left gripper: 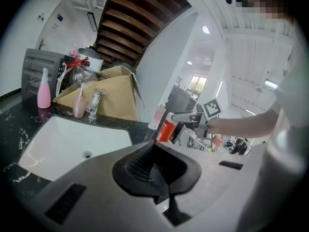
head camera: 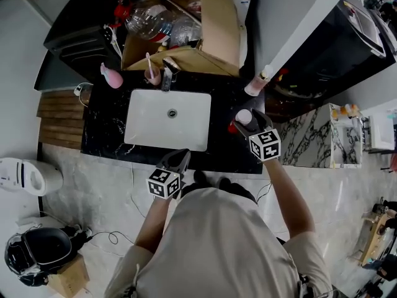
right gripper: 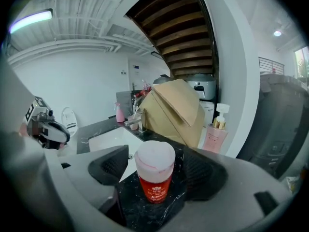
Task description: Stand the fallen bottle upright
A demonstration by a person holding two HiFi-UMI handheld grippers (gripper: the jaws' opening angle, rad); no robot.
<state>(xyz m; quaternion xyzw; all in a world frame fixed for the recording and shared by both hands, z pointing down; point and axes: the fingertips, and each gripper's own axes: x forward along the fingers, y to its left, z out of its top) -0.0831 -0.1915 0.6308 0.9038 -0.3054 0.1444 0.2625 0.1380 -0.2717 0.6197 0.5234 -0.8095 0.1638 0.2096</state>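
Black marble surface (head camera: 104, 132) surrounds a white rectangular sink (head camera: 149, 126), with a brown cardboard box (head camera: 205, 36) behind it. To the right of the sink, a small red plastic bottle with a pale pink cap (right gripper: 155, 175) stands upright on the surface, cap uppermost. The right tongs (head camera: 248, 121) sit around it, released, with a gap showing on each side of the bottle. The left tongs (left gripper: 155, 170) hang at the front edge of the sink, clenched on nothing. Judging by this, the standing-up is done; what seems left is drawing the right tongs away without knocking the bottle
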